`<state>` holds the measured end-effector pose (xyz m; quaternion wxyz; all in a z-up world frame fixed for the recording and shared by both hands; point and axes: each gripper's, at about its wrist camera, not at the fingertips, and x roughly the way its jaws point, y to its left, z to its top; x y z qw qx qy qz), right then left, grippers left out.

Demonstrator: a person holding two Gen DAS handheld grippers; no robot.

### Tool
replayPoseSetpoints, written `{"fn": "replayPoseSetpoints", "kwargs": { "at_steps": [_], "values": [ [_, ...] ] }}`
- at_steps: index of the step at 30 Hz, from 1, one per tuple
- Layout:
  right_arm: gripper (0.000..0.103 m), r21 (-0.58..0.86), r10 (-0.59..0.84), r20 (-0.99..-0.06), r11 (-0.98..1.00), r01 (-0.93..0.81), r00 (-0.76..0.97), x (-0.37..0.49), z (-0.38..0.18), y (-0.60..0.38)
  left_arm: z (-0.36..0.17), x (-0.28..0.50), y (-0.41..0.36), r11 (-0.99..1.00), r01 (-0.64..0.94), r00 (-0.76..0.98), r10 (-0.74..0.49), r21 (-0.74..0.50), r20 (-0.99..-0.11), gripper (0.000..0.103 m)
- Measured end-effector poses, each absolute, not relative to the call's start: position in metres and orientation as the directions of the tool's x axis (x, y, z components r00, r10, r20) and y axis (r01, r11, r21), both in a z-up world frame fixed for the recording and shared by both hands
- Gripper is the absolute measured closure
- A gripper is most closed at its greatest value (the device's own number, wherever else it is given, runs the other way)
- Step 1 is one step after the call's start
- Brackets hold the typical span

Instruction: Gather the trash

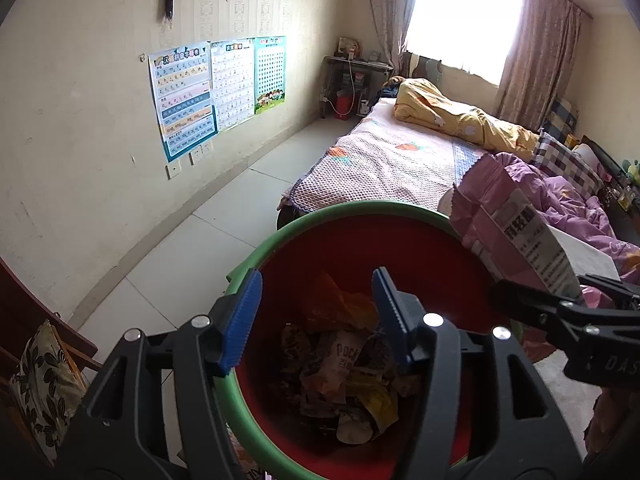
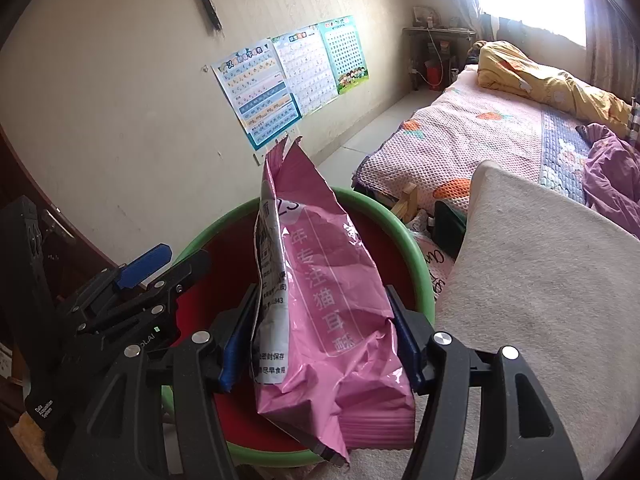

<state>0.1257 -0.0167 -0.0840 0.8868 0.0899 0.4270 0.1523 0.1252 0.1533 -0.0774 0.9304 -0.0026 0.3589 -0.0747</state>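
A red bin with a green rim (image 1: 256, 248) holds several crumpled wrappers (image 1: 344, 376). My left gripper (image 1: 316, 316) is open over the bin's near side, with its left finger outside the rim and its right finger inside. My right gripper (image 2: 320, 344) is shut on a large pink snack bag (image 2: 320, 280) and holds it upright over the bin's rim (image 2: 416, 256). The same bag (image 1: 504, 220) shows at the right in the left wrist view, above the bin's right edge. The left gripper (image 2: 152, 276) shows at the left in the right wrist view.
A bed (image 1: 392, 160) with a pink cover, a yellow quilt (image 1: 460, 116) and a purple quilt (image 1: 568, 200) lies to the right. A white cushion (image 2: 540, 280) is beside the bin. Posters (image 1: 216, 92) hang on the left wall over tiled floor (image 1: 192, 256). A wooden chair with a patterned cushion (image 1: 44, 384) stands at the lower left.
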Motion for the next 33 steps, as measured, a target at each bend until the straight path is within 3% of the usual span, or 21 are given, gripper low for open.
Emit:
{"fn": "replayPoseSetpoints", "kwargs": {
  "at_steps": [11, 18, 22, 29, 33],
  "values": [
    [0.039, 0.301, 0.368, -0.729, 0.930, -0.212, 0.578, 0.130, -0.085, -0.016, -0.074, 0.127, 0.158, 0.994, 0.098, 0.741, -0.106, -0.050, -0.663, 0.043],
    [0.026, 0.313, 0.390, -0.707, 0.921, -0.234, 0.590, 0.122, -0.079, -0.021, -0.071, 0.114, 0.160, 0.998, 0.053, 0.755, -0.064, -0.037, -0.652, 0.036],
    [0.025, 0.310, 0.394, -0.694, 0.919, -0.244, 0.603, 0.111, -0.072, -0.029, -0.066, 0.101, 0.157, 0.999, 0.021, 0.769, -0.037, -0.032, -0.638, 0.028],
    [0.021, 0.283, 0.371, -0.673, 0.928, -0.241, 0.640, 0.080, -0.058, -0.058, -0.054, 0.071, 0.135, 0.999, 0.003, 0.796, -0.023, -0.034, -0.605, 0.023],
    [0.011, 0.243, 0.337, -0.641, 0.942, -0.233, 0.689, 0.055, -0.047, -0.082, -0.041, 0.051, 0.112, 0.999, -0.031, 0.836, 0.016, -0.019, -0.549, 0.006]
  ]
}}
